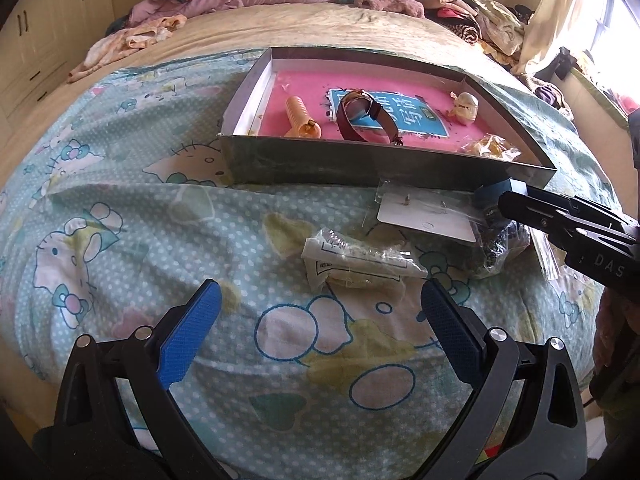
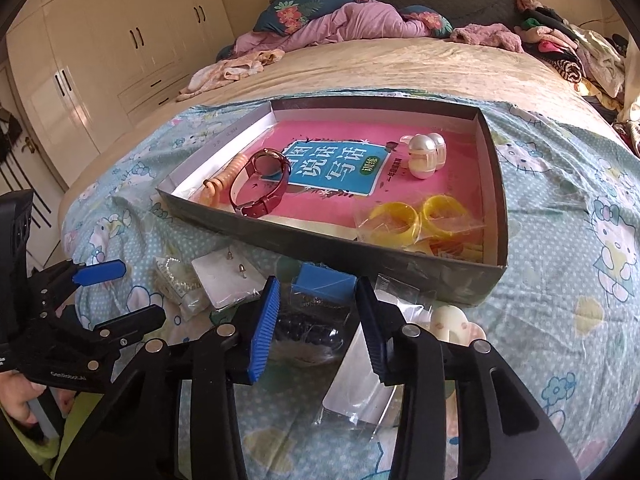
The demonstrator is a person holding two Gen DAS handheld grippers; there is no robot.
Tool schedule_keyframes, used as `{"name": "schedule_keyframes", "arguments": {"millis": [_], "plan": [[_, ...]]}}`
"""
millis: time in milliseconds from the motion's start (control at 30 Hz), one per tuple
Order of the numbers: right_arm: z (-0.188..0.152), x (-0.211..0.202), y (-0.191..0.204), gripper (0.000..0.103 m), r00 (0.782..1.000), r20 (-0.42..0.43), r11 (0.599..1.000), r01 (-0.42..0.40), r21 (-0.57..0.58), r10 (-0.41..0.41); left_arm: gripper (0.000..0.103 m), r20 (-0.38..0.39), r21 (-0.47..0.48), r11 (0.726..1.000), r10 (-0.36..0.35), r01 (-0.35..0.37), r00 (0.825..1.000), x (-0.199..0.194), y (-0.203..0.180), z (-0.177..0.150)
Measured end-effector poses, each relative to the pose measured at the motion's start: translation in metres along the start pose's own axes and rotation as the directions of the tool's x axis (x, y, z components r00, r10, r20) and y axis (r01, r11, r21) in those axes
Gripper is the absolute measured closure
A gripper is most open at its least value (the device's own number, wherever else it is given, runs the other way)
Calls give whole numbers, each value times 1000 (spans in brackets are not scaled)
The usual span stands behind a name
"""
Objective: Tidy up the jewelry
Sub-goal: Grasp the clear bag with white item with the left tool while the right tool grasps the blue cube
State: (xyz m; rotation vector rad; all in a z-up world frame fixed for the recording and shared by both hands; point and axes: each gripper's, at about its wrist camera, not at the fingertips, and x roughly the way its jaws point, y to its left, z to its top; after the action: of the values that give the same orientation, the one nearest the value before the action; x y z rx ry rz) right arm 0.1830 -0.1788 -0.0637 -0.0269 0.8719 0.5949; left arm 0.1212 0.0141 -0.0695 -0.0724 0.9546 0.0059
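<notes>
A shallow grey box [image 2: 320, 240] [image 1: 360, 168] on the bed holds a red-strap watch [image 2: 260, 184] [image 1: 360, 114], a peach coil band [image 2: 224, 174] [image 1: 302, 118], a pearl clip [image 2: 424, 154] [image 1: 464, 106] and bagged yellow bangles [image 2: 416, 218] [image 1: 490, 146]. In front of it lie an earring card [image 2: 226, 280] [image 1: 428, 212], a bagged pearl string [image 2: 176, 280] [image 1: 360, 260] and a bag of dark beads with a blue header [image 2: 312, 320] [image 1: 496, 232]. My right gripper [image 2: 316, 320] is open, its jaws either side of the dark bead bag. My left gripper [image 1: 320, 332] is open and empty, just short of the pearl bag.
A clear flat packet [image 2: 360, 384] and a cream clip [image 2: 452, 324] lie under my right gripper. Crumpled clothes and bedding [image 2: 340, 24] pile at the bed's far end. Wardrobes [image 2: 100, 52] stand to the left. The bedsheet [image 1: 120, 200] is wrinkled.
</notes>
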Motion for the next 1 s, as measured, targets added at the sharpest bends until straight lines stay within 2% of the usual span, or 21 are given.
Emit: {"name": "schedule_keyframes", "arguments": {"millis": [467, 733, 800, 867, 900, 1000], "plan": [[2, 9, -9, 69, 999, 22, 998, -39, 39, 38, 10, -29, 17, 999, -28, 28, 999, 23, -2, 9], [2, -3, -11, 69, 998, 54, 998, -45, 46, 43, 11, -27, 78, 997, -25, 27, 999, 35, -16, 12], [3, -6, -11, 69, 997, 63, 998, -47, 48, 44, 23, -24, 102, 995, -9, 11, 1000, 36, -20, 10], [3, -9, -11, 69, 997, 71, 998, -47, 47, 43, 42, -12, 116, 993, -11, 12, 1000, 33, -23, 10], [3, -11, -10, 69, 996, 75, 998, -46, 45, 43, 47, -5, 120, 993, -15, 16, 1000, 31, -23, 9], [2, -15, -10, 69, 995, 84, 998, -50, 45, 46, 50, 4, 111, 994, -24, 23, 1000, 27, -22, 9]]}}
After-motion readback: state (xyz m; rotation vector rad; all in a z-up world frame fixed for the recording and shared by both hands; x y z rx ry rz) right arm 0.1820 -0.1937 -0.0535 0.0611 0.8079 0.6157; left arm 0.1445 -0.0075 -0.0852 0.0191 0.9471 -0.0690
